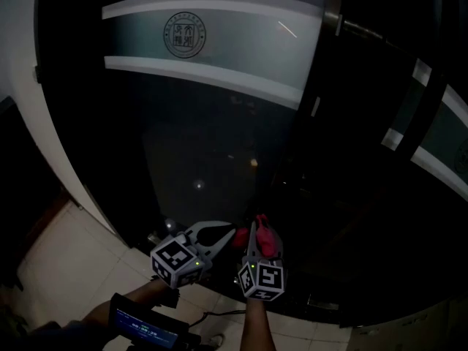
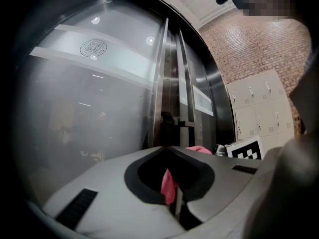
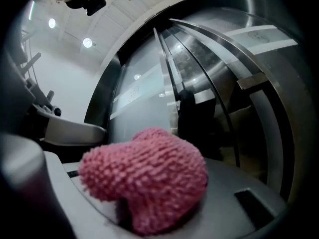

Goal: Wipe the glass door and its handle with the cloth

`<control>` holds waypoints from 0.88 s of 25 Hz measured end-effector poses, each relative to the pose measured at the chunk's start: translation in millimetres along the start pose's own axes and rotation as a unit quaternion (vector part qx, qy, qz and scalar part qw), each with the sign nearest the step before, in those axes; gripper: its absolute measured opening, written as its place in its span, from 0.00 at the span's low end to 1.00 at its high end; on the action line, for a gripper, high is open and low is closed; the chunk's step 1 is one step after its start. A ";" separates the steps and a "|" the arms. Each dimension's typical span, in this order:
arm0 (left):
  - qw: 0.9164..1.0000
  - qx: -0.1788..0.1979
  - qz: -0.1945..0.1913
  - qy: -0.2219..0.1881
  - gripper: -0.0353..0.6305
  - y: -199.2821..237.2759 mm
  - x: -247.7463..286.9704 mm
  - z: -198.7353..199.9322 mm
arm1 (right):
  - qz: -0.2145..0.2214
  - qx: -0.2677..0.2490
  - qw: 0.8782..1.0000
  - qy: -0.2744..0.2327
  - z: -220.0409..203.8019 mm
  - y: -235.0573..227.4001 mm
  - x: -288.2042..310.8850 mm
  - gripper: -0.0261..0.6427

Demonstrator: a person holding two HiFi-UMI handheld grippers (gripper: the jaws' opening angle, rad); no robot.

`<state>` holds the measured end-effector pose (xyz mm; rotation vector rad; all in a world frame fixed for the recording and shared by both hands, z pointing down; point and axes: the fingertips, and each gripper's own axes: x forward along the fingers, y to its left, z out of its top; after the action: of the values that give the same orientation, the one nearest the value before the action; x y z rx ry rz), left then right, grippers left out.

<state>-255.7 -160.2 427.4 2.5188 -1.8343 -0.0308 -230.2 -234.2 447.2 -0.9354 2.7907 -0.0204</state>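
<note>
The dark glass door (image 1: 197, 145) fills the head view, with a frosted band and a round emblem (image 1: 185, 34) near its top. Metal door frames (image 2: 160, 83) run upright in the left gripper view. A metal fitting (image 1: 334, 9) shows at the door's upper right edge. Low in the middle, my right gripper (image 1: 257, 234) is shut on a fluffy pink cloth (image 3: 149, 178), which bulges over its jaws. My left gripper (image 1: 231, 232) comes in from the left with its tips against the cloth (image 1: 266, 241). A pink strip (image 2: 168, 185) lies between its closed fingers.
Pale floor tiles (image 1: 66, 254) lie at the lower left, beside a white door frame (image 1: 22, 86). The person's forearm carries a lit device (image 1: 142, 329). White lockers (image 2: 259, 108) and a brick wall (image 2: 249, 49) stand to the right. The scene is dim.
</note>
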 end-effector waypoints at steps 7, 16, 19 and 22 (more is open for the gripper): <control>1.000 0.000 0.002 -0.004 0.06 -2.0 -9.3 -5.3 | 0.031 0.002 0.997 0.070 -50.9 27.7 4.4 0.11; 1.000 -0.004 0.019 0.001 0.06 2.2 -36.0 -8.9 | 0.030 0.033 0.995 0.086 -55.7 37.8 -4.4 0.11; 1.000 -0.006 0.012 -0.002 0.06 -5.2 -44.4 -7.0 | 0.027 0.030 0.997 0.068 -34.7 43.5 -19.4 0.11; 1.000 -0.012 0.001 -0.005 0.06 -16.7 -58.8 -5.4 | 0.016 0.034 0.998 0.043 -6.2 50.1 -46.0 0.11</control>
<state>-257.7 -99.1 432.3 2.5061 -1.8278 -0.0650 -225.4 -166.9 457.9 -0.8937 2.8630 -0.1524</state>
